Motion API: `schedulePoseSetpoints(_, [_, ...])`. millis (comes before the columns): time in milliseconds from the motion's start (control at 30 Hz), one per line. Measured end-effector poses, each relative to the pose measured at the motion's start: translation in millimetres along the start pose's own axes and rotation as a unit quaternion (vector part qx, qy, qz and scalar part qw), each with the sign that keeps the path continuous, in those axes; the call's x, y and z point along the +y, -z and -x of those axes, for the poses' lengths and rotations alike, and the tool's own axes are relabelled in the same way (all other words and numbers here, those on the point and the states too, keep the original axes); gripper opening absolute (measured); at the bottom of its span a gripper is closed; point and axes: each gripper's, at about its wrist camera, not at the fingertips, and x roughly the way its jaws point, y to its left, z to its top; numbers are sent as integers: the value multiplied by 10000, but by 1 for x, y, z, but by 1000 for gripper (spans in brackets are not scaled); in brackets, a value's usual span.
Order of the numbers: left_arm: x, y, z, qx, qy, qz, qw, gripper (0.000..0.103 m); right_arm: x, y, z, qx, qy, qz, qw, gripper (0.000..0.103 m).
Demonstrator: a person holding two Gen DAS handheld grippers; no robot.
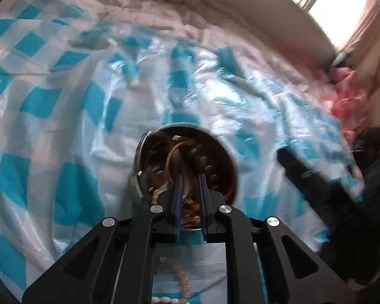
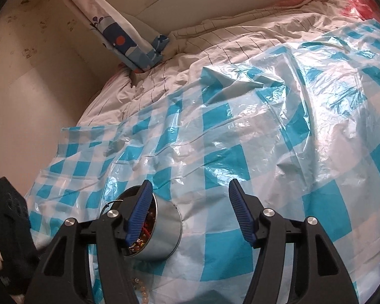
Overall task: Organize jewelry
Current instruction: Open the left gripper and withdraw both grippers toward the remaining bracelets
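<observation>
- Left gripper (image 1: 190,185) hangs right over the mouth of the metal tin (image 1: 185,174), which sits on the blue-checked plastic sheet (image 1: 63,101) covering the bed.
- Its fingers are pinched nearly together; whether they nip a strand, I cannot tell, since the beads and cord inside the tin blur behind them.
- Right gripper (image 2: 190,210) stands beside the tin (image 2: 162,230), jaws spread, nothing between them.
- A pale pink bead string (image 1: 182,278) lies on the sheet just short of the tin.
- Looks like the filling stage: next, that pink string wants gathering and dropping in, with care not to tip the tilted tin.
</observation>
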Motion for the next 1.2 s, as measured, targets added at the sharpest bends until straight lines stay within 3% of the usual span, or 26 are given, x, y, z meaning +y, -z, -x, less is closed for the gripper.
schedulePoseSetpoints(67, [4,-3,16,-401,86,143,9991,10,-1,0,1,-4,15,-11,10000,63])
schedulePoseSetpoints(167, [12,-7,39,-1001,-186,193,9946,13,-3,1,2,-10,43,-52,10000,65])
schedulePoseSetpoints(267, [25,-6,26,-687,-167,444,9965,14,-3,1,-1,32,18,-61,10000,65])
schedulePoseSetpoints(367, [18,-5,19,-545,-318,185,9978,13,-2,3,-3,82,8,-14,10000,65])
schedulePoseSetpoints(467, [8,2,2,-126,-226,36,9997,13,-2,4,-3,100,12,-41,9999,66])
schedulePoseSetpoints(667, [14,-1,25,-525,-254,101,9982,15,-4,3,-2,102,25,-56,9999,67])
schedulePoseSetpoints(867, [54,-3,51,-565,-429,332,9969,34,5,2,-1,185,22,111,9998,68])
schedulePoseSetpoints(1033, [71,4,55,-151,-296,137,9994,34,7,6,6,373,66,287,9989,69])
schedulePoseSetpoints(1133, [69,12,54,138,-167,-185,9996,34,8,16,9,680,56,457,9966,69])
schedulePoseSetpoints(1200, [60,22,55,351,-82,-660,9972,34,12,27,9,918,26,661,9936,69])
